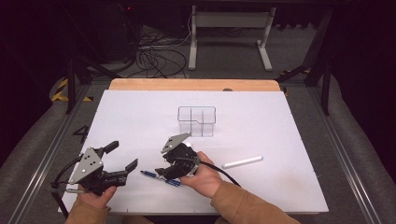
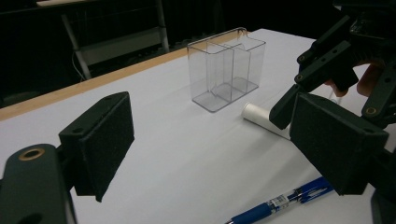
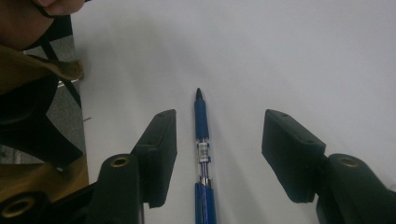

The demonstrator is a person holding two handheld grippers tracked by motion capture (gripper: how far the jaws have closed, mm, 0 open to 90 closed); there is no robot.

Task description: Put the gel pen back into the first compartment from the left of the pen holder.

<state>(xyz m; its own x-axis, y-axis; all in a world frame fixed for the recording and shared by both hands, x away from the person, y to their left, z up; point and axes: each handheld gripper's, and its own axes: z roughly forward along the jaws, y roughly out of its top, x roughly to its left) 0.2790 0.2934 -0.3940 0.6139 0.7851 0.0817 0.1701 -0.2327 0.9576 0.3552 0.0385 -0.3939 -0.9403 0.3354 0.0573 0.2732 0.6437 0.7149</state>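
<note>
White tabletop (image 1: 261, 140), edged with pale wood at the far side, under two hand-held grippers. At lower left, the left gripper (image 1: 122, 158), jaws spread wide and empty, raised above the sheet and aimed toward the middle. Just right of it, the right gripper (image 1: 164, 173), tilted down over a blue pen (image 1: 161, 178), jaws parted and straddling the barrel without touching it. In the right gripper view, the pen (image 3: 201, 154) lying lengthwise between the two black pads, dark tip pointing away, bare white surface on both sides of it. In the left gripper view, the same pen (image 2: 280, 201) flat on the sheet near the bottom edge, below the other gripper (image 2: 327, 79). Behind, near the table's centre, a clear plastic organiser (image 1: 196, 121) with inner dividers, upright and empty. Well to the right of the pen, a white cylinder (image 1: 242, 162) lying flat. Tan sleeves (image 1: 243, 203) at the near edge.
</note>
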